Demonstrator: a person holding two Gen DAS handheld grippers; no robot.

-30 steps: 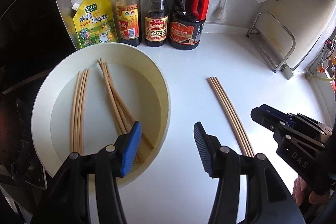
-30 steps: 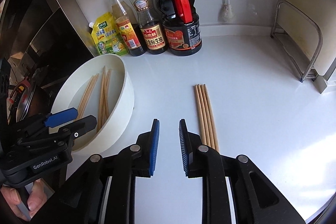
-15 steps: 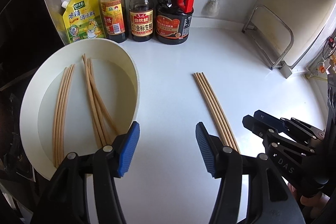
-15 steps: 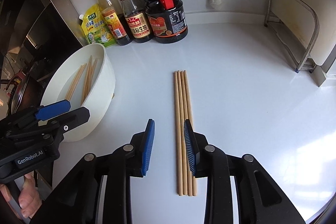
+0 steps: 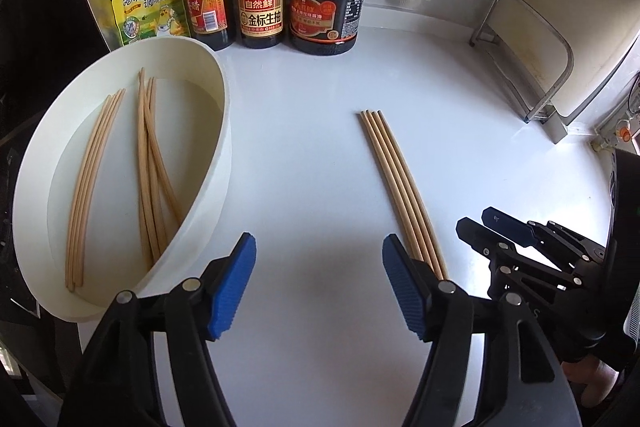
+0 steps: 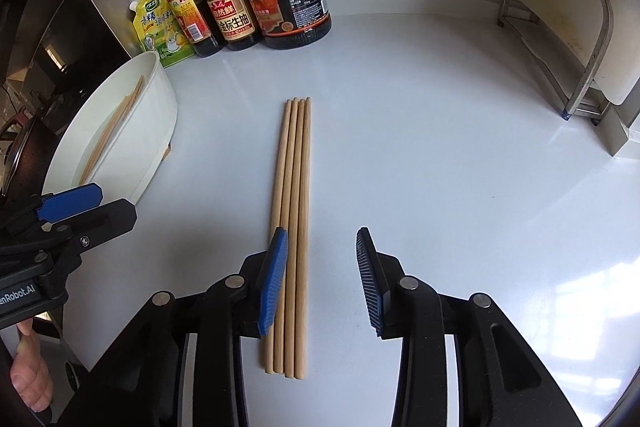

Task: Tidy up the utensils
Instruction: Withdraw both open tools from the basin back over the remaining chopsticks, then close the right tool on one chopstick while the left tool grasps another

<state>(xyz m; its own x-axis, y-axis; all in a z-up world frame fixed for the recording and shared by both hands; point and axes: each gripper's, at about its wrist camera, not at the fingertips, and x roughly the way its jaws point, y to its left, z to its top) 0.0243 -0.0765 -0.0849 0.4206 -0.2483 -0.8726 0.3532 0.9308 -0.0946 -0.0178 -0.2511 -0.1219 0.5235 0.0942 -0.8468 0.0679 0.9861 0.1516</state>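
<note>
Both grippers lowered, jaws just widened, empty. 4 chopsticks on bench, lengthwise between right gripper jaws; left gripper beside.

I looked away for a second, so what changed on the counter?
Both tools came closer to the counter. The right tool has just been opening, over the four loose chopsticks, gripping nothing. The left tool opened too, empty. Chopsticks, bowl and bottles stayed put.

The chopsticks are pale, matt wood. The white basin looks like smooth plastic. The countertop is white and glossy. The gripper pads are blue ribbed plastic. The far-right rack is brushed metal.
</note>
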